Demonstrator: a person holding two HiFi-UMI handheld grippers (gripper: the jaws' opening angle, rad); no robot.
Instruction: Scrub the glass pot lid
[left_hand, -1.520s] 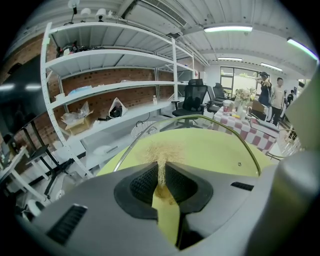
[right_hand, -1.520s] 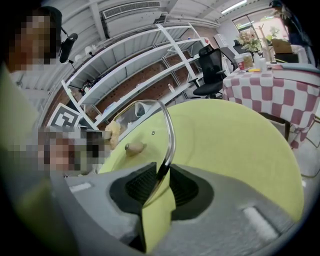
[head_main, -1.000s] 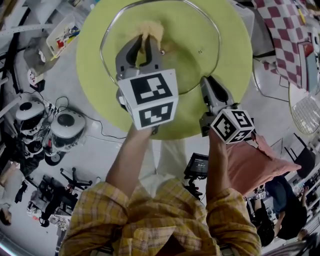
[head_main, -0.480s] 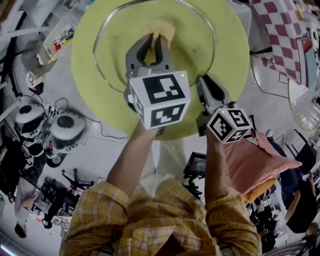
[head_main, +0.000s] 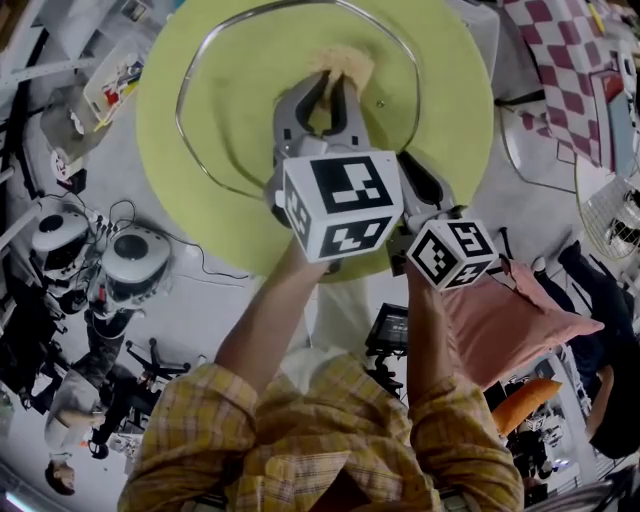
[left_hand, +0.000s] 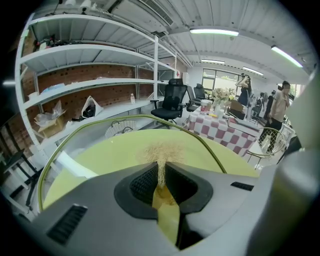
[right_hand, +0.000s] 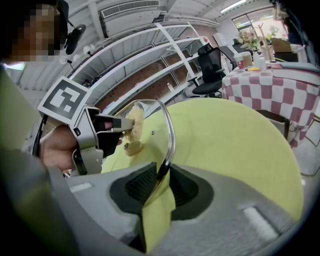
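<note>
The glass pot lid (head_main: 240, 110), clear with a metal rim, is held over a round lime-green table (head_main: 180, 190). My right gripper (head_main: 408, 165) is shut on the lid's rim (right_hand: 170, 135) at its near right edge. My left gripper (head_main: 325, 85) is shut on a tan fibrous scrubber (head_main: 343, 62), which presses on the glass near the lid's middle. In the left gripper view the scrubber (left_hand: 161, 152) sticks out between the jaws, with the lid rim (left_hand: 100, 125) arching around it. The right gripper view shows the left gripper (right_hand: 117, 125) and the scrubber (right_hand: 134, 120) against the glass.
A table with a red-checked cloth (head_main: 570, 60) stands at the right, with a wire basket (head_main: 610, 220) and a pink cushion (head_main: 510, 320) near it. Round machines (head_main: 130, 260) and cables lie on the floor at left. Shelving (left_hand: 90, 80) and an office chair (left_hand: 170, 102) stand behind.
My left gripper has slid the scrubber to the right across the glass. The lid and the right gripper have shifted slightly left in the head view.
</note>
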